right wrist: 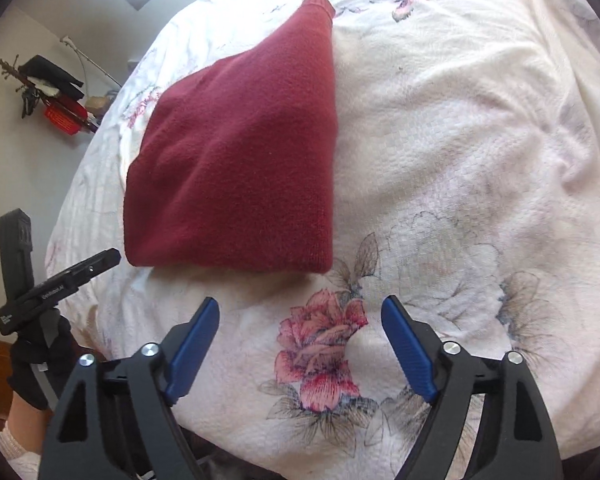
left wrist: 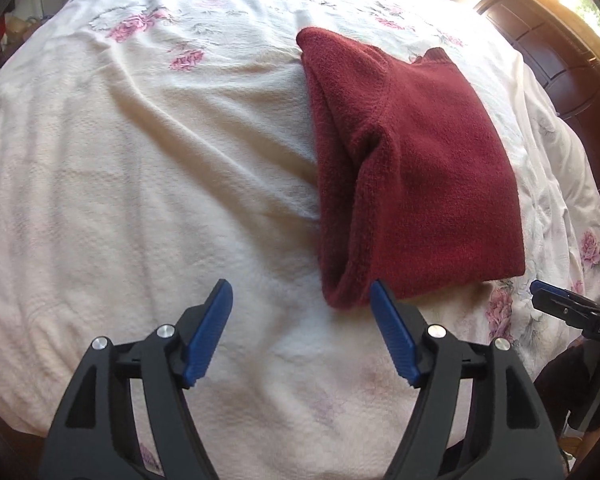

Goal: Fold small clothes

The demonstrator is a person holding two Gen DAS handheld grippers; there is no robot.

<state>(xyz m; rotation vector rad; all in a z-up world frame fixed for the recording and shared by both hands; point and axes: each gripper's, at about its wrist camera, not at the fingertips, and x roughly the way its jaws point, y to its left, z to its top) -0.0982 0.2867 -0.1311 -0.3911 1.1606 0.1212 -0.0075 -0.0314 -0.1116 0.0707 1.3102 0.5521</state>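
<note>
1. Dark red knitted garment, already folded into a compact stack, lying on the floral bedspread; ribbed cuff or hem poking out at the far end.
2. Seen from the left wrist: at about 1 o'clock from the left gripper, long axis running from near to far, layered open edges facing 9 o'clock. Near corner just past the right-hand pad, close but seemingly not touching (hard to be sure under the fisheye).
3. Seen from the right wrist: at about 11 o'clock from the right gripper, near edge a little beyond the fingertips, with a printed rose on the cloth between.
4. Both sets of jaws spread wide, holding nothing.
5. Left gripper judged the nearer of the two; probably suited to squaring up the loose layers or pinching the near corner, if any fold is left at all (looks close to finished).
6. Nothing lying between grippers and garment; only wrinkles in the bedspread, liable to drag along under a sliding pad.
7. Farther out: dark wooden headboard at 2 o'clock in the left view; wall rack with dark and red items at 10 o'clock in the right view; gloved hand low at 8 o'clock, gripping the left tool's handle.
</note>
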